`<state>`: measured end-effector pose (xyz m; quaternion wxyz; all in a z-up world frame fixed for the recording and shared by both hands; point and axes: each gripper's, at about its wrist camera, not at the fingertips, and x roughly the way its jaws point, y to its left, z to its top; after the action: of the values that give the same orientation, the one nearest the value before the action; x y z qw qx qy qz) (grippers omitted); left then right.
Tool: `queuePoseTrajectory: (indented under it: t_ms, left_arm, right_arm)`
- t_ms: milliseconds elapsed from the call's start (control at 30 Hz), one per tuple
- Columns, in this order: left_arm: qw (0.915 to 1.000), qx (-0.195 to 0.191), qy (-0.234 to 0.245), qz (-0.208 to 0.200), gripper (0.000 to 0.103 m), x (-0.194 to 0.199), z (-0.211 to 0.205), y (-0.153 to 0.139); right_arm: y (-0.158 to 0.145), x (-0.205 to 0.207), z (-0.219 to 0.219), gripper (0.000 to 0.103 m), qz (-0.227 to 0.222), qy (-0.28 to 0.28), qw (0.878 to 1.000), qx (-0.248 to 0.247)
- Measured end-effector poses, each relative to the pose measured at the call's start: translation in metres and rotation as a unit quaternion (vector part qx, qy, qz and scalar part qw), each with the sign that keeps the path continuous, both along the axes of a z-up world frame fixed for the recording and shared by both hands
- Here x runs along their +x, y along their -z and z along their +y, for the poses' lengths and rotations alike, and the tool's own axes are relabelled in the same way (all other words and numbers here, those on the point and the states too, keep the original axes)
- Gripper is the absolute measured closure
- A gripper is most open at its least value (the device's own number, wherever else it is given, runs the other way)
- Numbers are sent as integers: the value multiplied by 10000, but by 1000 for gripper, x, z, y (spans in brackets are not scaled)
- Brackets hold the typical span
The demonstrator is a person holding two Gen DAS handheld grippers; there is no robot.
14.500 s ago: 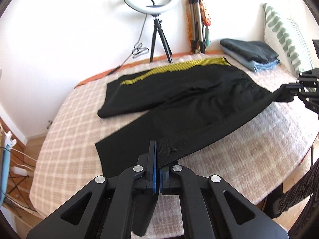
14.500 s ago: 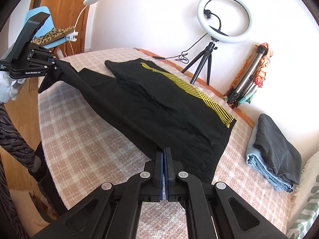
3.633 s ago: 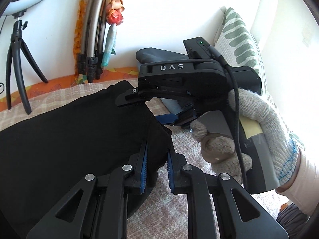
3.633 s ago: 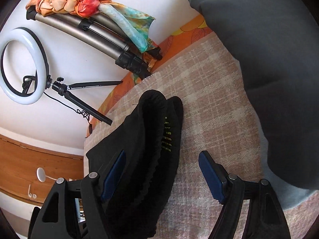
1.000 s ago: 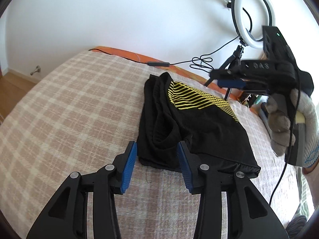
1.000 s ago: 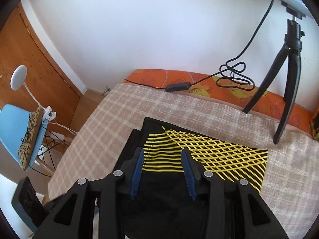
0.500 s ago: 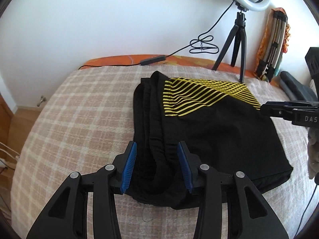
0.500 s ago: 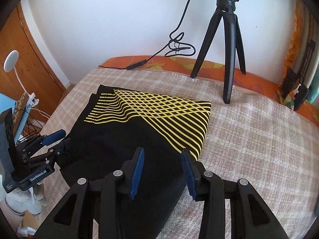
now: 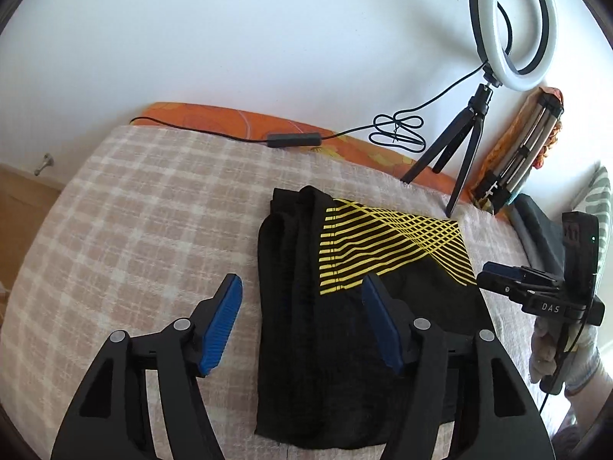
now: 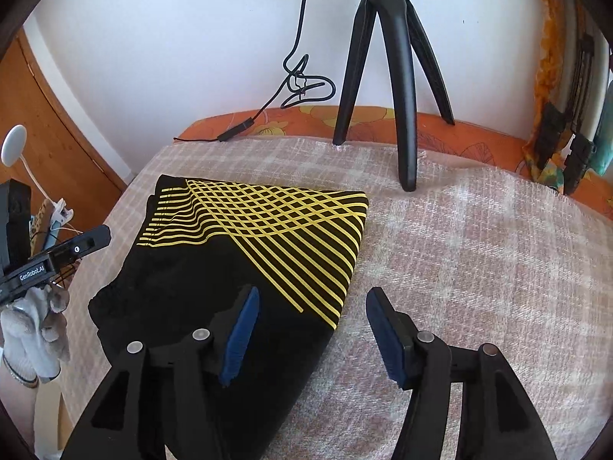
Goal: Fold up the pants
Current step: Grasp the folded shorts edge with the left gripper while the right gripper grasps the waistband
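Observation:
The black pants [image 9: 367, 306] with yellow stripes lie folded into a compact rectangle on the checked blanket [image 9: 134, 230]. My left gripper [image 9: 302, 322] is open and empty, hovering over the bundle's left edge. My right gripper [image 10: 312, 335] is open and empty over the bundle's right edge, with the pants [image 10: 237, 253] ahead of it. The right gripper also shows in the left wrist view [image 9: 536, 291], and the left gripper shows in the right wrist view [image 10: 53, 260].
A ring light on a black tripod [image 9: 467, 142] stands at the bed's far edge, with its cable [image 9: 291, 140] along the wall. Folded tripods wrapped in a scarf [image 9: 521, 153] lean in the corner. A stack of folded clothes [image 9: 540, 226] lies far right.
Both grippers have opened wider and pulled back slightly from the folded pants. The pants lie still.

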<state>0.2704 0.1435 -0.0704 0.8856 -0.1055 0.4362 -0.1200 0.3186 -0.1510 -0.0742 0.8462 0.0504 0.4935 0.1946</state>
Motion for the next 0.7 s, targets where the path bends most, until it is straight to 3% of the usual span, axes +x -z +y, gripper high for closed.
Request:
queuePoseTrajectory:
  t_ms: [233,367,567,700]
  left_arm:
    - [9987,397,207,255,38,51,-20,9]
    - [9952,839,302,394,38,69,-24,19]
    - [9943,831,523,422,38,76,-25,32]
    - [9933,909,624,339,39,75,-31,42]
  right_arm:
    - [14,24,-9,39,224,64,9992,315]
    - [20,35,-9,39,262,98,9989,370]
    - [23,42,-8,38,153,-13,9990,427]
    - [22,39,-12,45,70,-94,9993,347]
